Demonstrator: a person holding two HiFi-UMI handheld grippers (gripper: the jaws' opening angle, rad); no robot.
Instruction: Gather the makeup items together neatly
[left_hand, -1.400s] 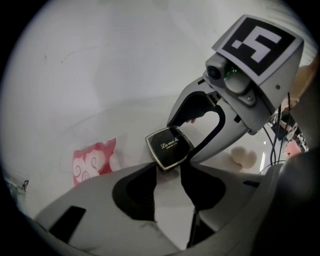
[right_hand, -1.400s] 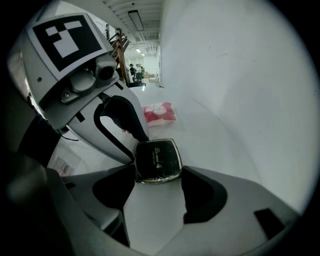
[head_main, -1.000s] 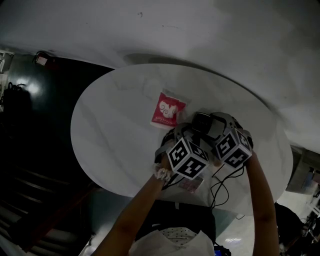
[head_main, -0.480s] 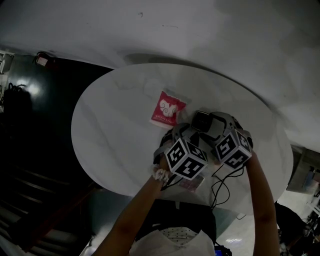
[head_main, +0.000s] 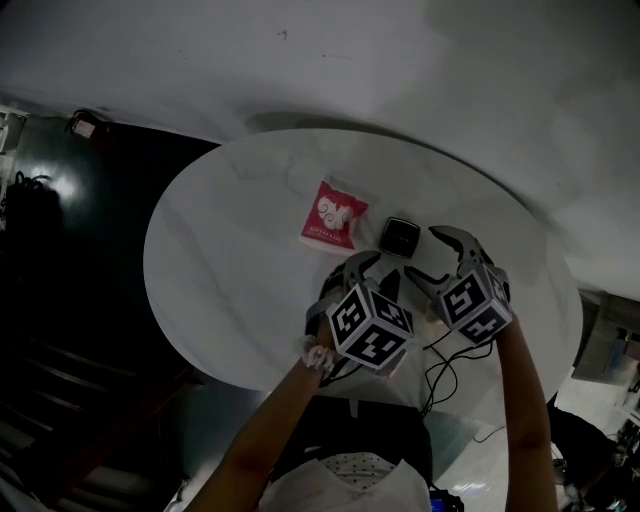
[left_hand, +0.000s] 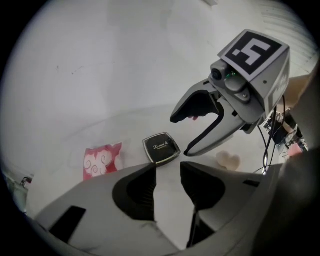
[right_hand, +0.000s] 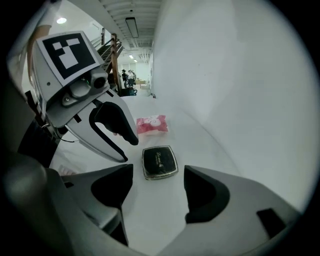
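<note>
- The black compact (head_main: 400, 236) lies flat on the round white table (head_main: 220, 270), lid up. I'll place everything else from it.
- The red sachet (head_main: 333, 216) lies near the compact on its far-left side, with a strip of bare table between them.
- A pale heart-shaped puff (left_hand: 228, 160) sits on the person's side of the compact, apart from it, close to the right gripper.
- The left gripper (head_main: 375, 272) hovers just short of the compact, its jaws parted with only tabletop between them.
- The right gripper (head_main: 437, 255) hangs beside it with jaws spread wider, also empty.
- Both point steeply down, and the compact lies just beyond both sets of tips.
- In the right gripper view the compact sits squarely ahead of the gap. In the left gripper view it lies off towards the left jaw.
- I'd judge the right hand better lined up. The compact is nearly square, so either pair of edges would serve.
</note>
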